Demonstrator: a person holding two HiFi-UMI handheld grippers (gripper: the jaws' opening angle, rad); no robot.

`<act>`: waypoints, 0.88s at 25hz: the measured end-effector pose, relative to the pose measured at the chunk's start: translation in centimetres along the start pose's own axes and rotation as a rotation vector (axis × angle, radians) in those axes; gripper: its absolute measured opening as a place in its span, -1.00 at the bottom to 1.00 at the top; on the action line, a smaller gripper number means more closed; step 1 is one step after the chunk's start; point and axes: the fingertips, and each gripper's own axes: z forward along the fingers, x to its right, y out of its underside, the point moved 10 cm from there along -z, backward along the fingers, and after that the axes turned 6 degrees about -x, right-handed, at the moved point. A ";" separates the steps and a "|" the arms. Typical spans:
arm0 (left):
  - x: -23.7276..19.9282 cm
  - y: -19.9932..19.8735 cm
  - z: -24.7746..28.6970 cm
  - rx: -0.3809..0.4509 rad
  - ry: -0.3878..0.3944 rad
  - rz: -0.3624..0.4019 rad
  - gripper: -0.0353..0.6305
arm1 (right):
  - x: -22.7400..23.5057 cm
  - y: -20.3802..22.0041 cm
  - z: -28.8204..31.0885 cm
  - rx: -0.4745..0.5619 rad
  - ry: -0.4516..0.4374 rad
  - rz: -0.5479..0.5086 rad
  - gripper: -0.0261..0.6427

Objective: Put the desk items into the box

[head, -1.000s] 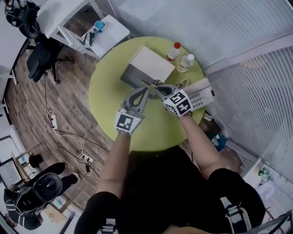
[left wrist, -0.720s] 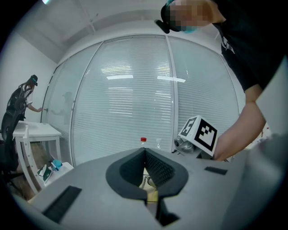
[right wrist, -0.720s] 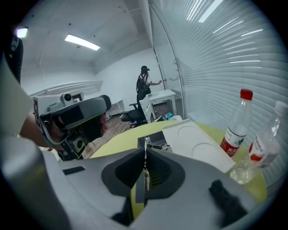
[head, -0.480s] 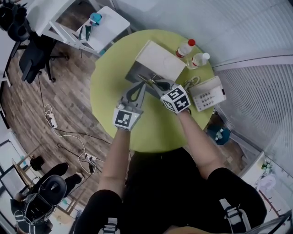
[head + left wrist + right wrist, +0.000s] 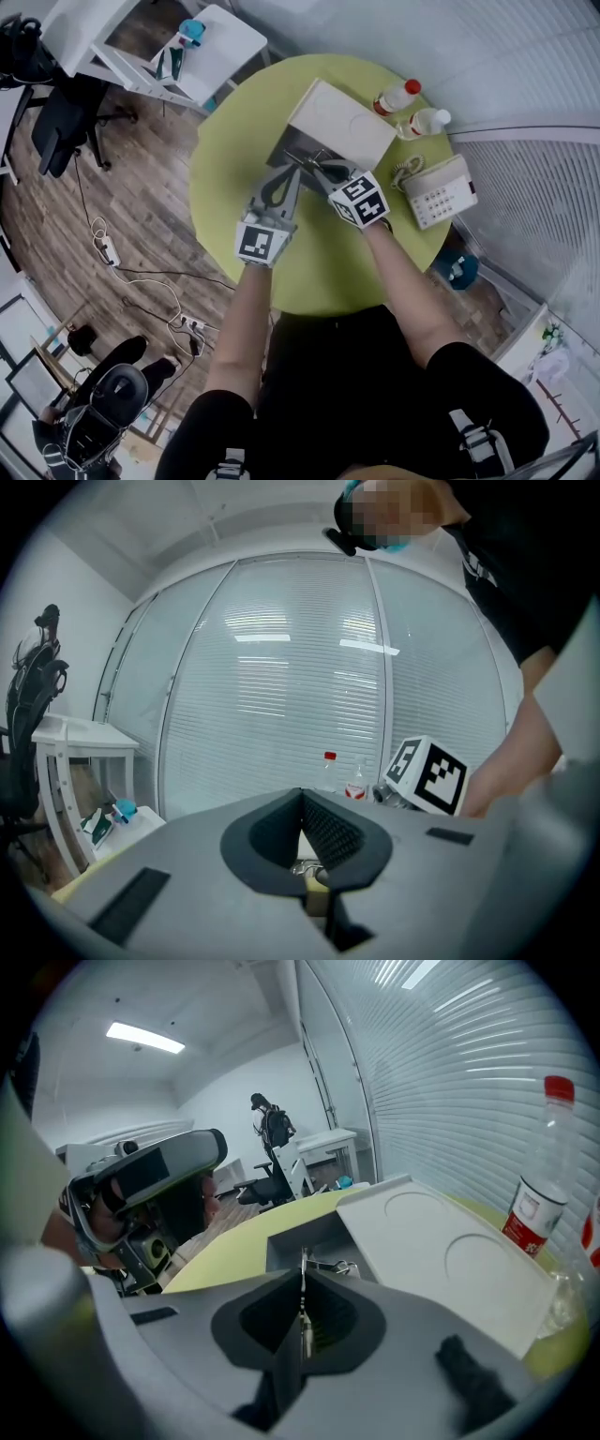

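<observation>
Green table (image 5: 225,159): open box (image 5: 339,122) just ahead of both tongs; right tongs (image 5: 302,1283) pinch a thin metal piece (image 5: 304,1324) at its mouth, left tongs (image 5: 302,794) pressed together alongside

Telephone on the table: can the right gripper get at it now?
Likely yes for reach: the telephone lies unblocked beside the right gripper, but its jaws are shut on a thin metal item.

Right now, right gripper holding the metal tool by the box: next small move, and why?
Probably ease the right gripper down so the metal tool goes into the box: its jaws are shut on it, its far end over the opening.
</observation>
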 end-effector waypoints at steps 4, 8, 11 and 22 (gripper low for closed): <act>-0.6 0.8 0.2 0.004 0.002 -0.030 -0.87 | 0.1 0.0 1.6 -0.021 -0.004 0.009 -0.85; -1.3 1.4 0.0 0.013 -0.007 -0.018 -0.87 | 0.2 0.2 2.8 -0.039 -0.011 0.019 -0.85; -1.5 1.3 -0.2 0.026 -0.018 -0.011 -0.87 | 0.4 0.4 3.1 -0.037 -0.017 0.043 -0.85; -2.1 1.1 -1.2 0.030 -0.041 -0.010 -0.87 | 1.1 0.2 3.7 -0.049 0.057 0.069 -0.83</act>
